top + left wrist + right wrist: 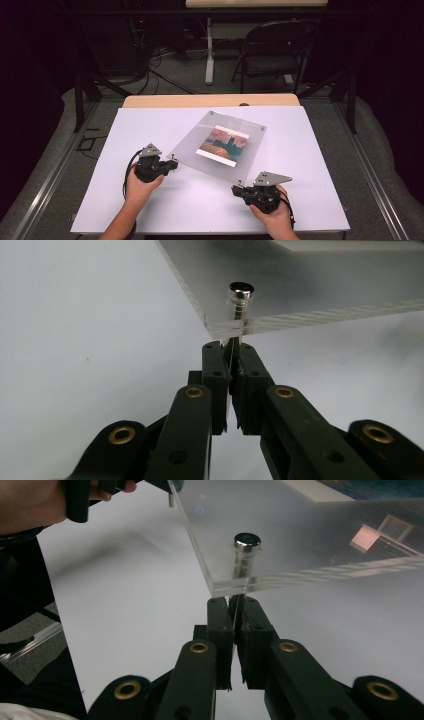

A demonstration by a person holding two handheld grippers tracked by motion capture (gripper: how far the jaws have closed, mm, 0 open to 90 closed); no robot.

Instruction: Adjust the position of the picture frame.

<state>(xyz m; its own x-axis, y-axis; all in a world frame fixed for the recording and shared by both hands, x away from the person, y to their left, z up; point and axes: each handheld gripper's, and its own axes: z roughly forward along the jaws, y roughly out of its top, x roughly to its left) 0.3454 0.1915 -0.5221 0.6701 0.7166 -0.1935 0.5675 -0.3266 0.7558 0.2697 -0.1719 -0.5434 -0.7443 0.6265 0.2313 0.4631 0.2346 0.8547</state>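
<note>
A clear acrylic plate (190,145) with a printed picture (222,142) under it lies tilted on the white table (300,190). Metal pins pass through its corners. My left gripper (173,163) is at the plate's left corner. In the left gripper view the jaws of this gripper (232,357) are shut on the thin shaft below the pin head (241,290). My right gripper (236,189) is at the near corner, and this gripper (233,605) is likewise shut on the shaft under its pin head (247,542). The plate's gripped corners sit slightly above the table.
Two more pins (212,113) (263,128) mark the plate's far corners. A wooden table edge (150,101) runs behind the white sheet. A folding chair (275,50) and cables lie on the floor beyond. The other hand (30,505) appears top left in the right gripper view.
</note>
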